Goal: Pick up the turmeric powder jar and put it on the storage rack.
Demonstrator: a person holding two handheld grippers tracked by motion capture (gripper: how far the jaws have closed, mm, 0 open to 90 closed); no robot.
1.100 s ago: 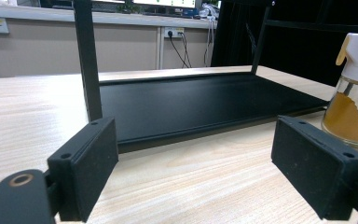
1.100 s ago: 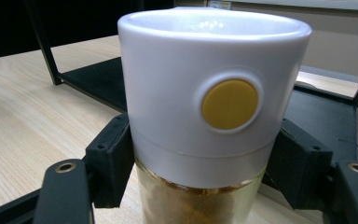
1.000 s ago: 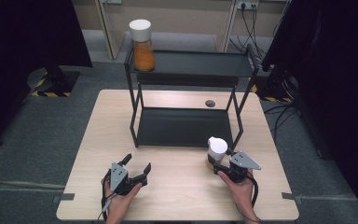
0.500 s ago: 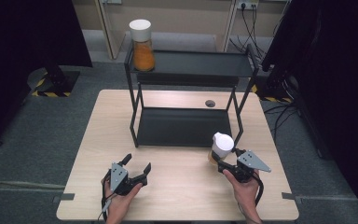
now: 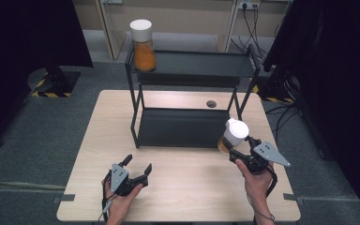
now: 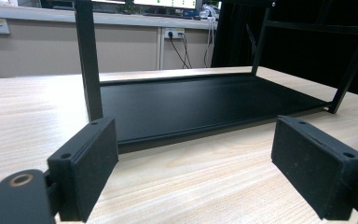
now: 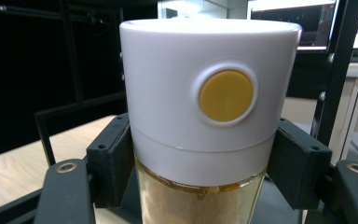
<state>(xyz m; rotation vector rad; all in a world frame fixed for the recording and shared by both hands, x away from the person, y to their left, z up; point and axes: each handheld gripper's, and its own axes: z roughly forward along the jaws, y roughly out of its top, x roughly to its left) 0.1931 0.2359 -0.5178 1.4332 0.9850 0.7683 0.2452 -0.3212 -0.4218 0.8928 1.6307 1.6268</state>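
Two jars show in the high view: one on the rack's [image 5: 192, 63] top shelf, the other [image 5: 233, 136] lifted off the surface [image 5: 178, 197] by the right hand-held gripper [image 5: 236, 152], probably to join it. Left gripper view: left hand-held gripper [image 6: 193, 172] wide open, empty, facing the lower shelf [image 6: 200, 100]. Right gripper view: pads [image 7: 109, 158] clamp just under the white lid [image 7: 209, 93], keeping the jar upright.

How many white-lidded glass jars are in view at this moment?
2. One white-lidded glass jar of orange powder stands on the black metal rack's top shelf, left end; the other white-lidded jar is clamped in the right gripper.

two jars [image 5: 142, 45] [image 5: 233, 136], one shelf rack [image 5: 192, 70], two grippers [image 5: 136, 168] [image 5: 234, 154]
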